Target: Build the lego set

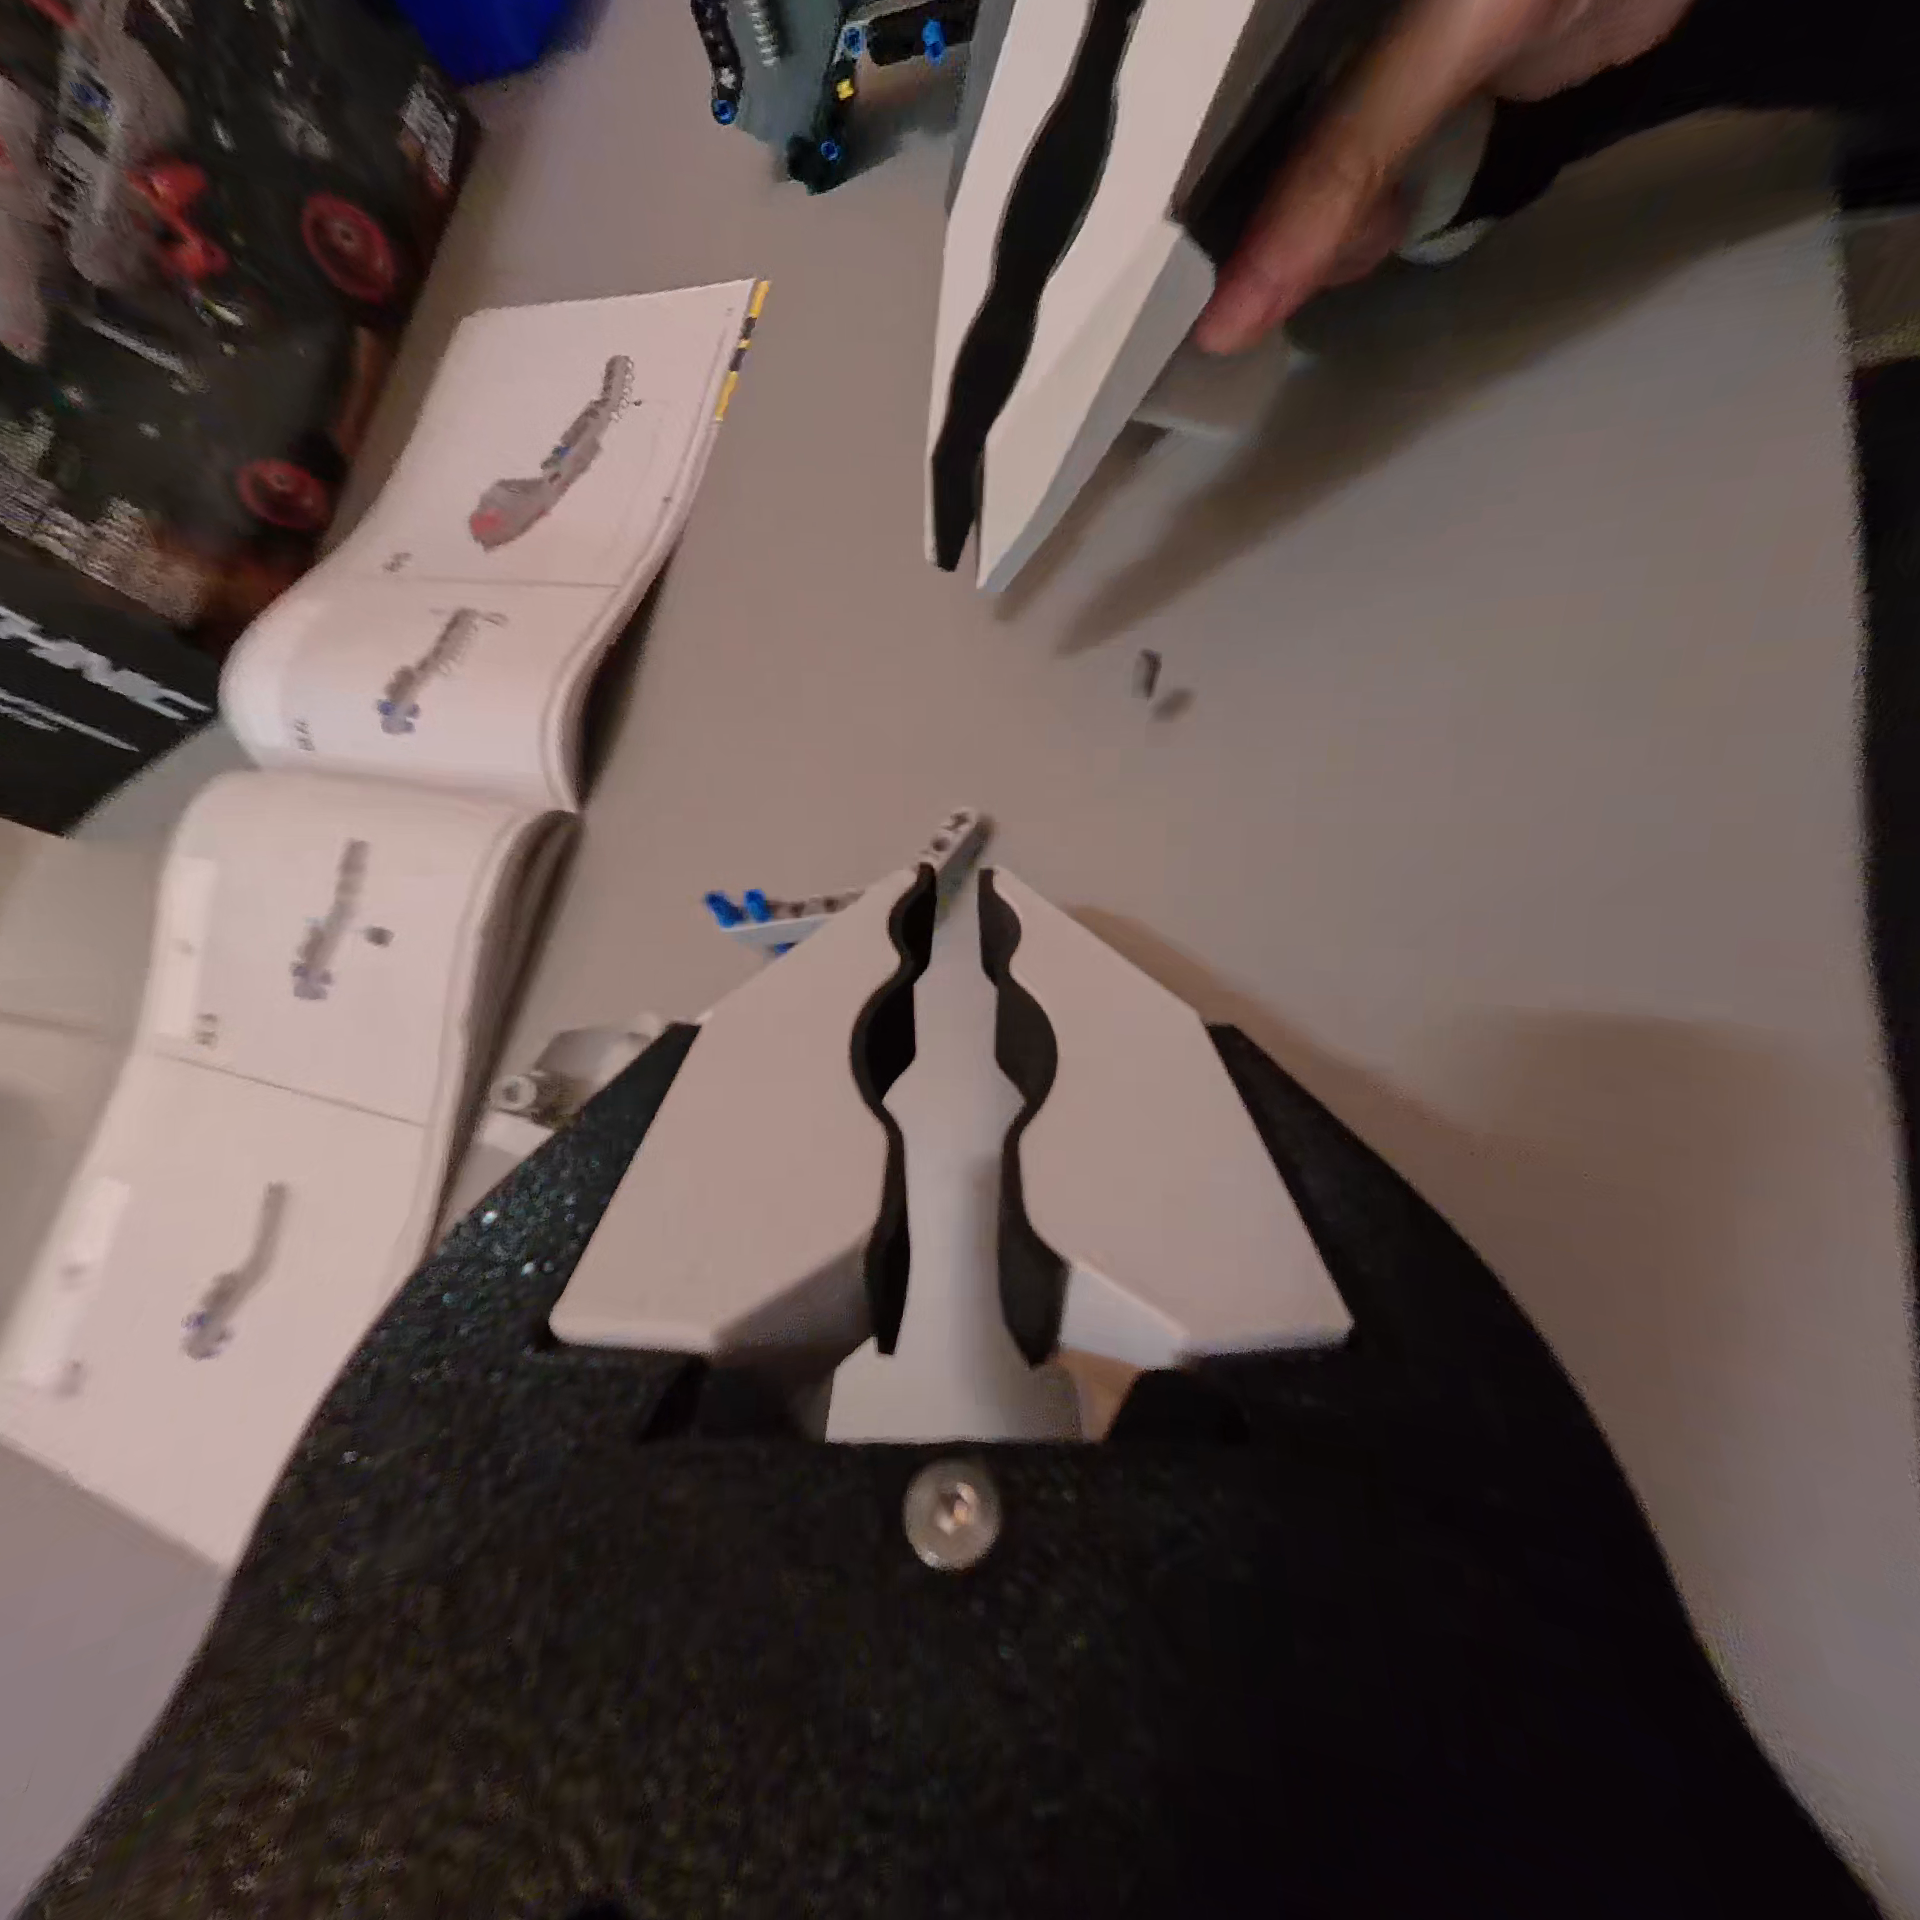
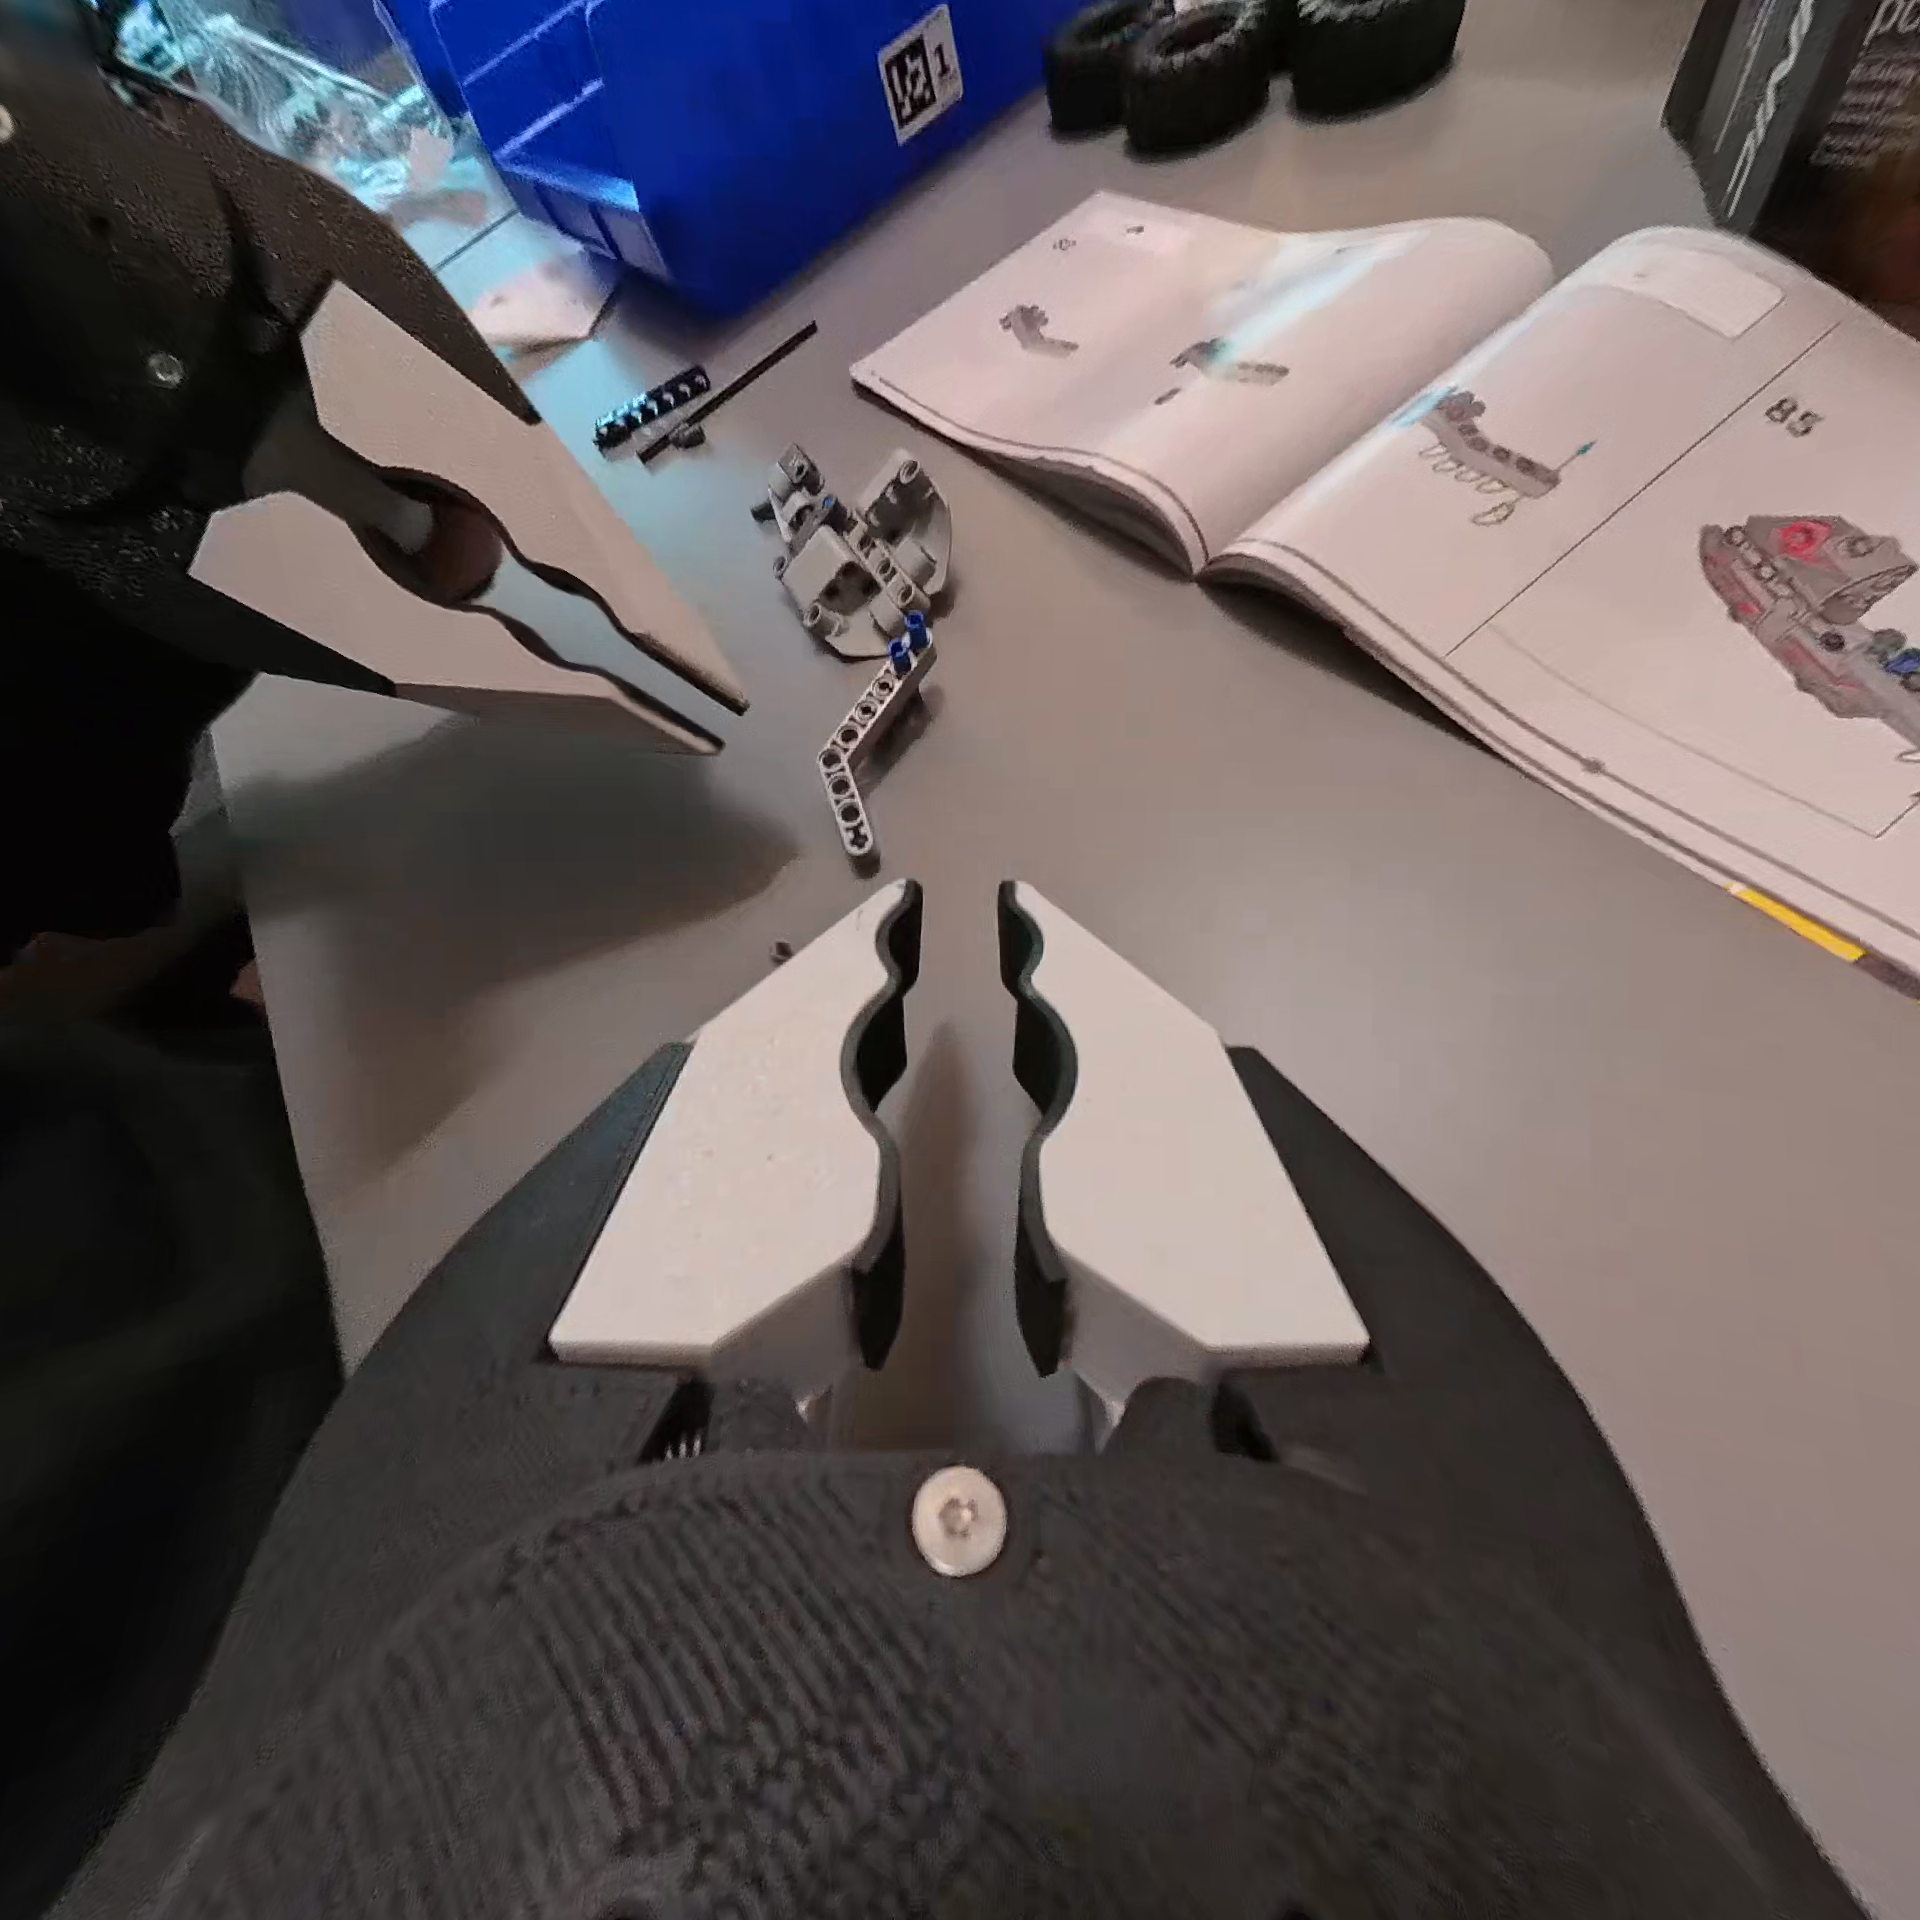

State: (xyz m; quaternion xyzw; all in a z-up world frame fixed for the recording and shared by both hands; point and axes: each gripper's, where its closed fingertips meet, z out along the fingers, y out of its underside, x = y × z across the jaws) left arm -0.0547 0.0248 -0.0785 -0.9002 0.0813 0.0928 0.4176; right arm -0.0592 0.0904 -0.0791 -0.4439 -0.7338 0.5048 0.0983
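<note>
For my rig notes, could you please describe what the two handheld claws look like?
Both match: the left claw and right claw each have two pale grey wedge-shaped fingers with wavy black inner pads, on a black textured body with one silver screw.

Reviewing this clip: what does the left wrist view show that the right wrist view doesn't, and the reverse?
Left only: the box with red wheels and a hand on the right gripper.
Right only: the blue bin, black tyres and the grey assembly.
Both: the open manual, the bent grey beam with blue pins, the grey table, and the left gripper.
</note>
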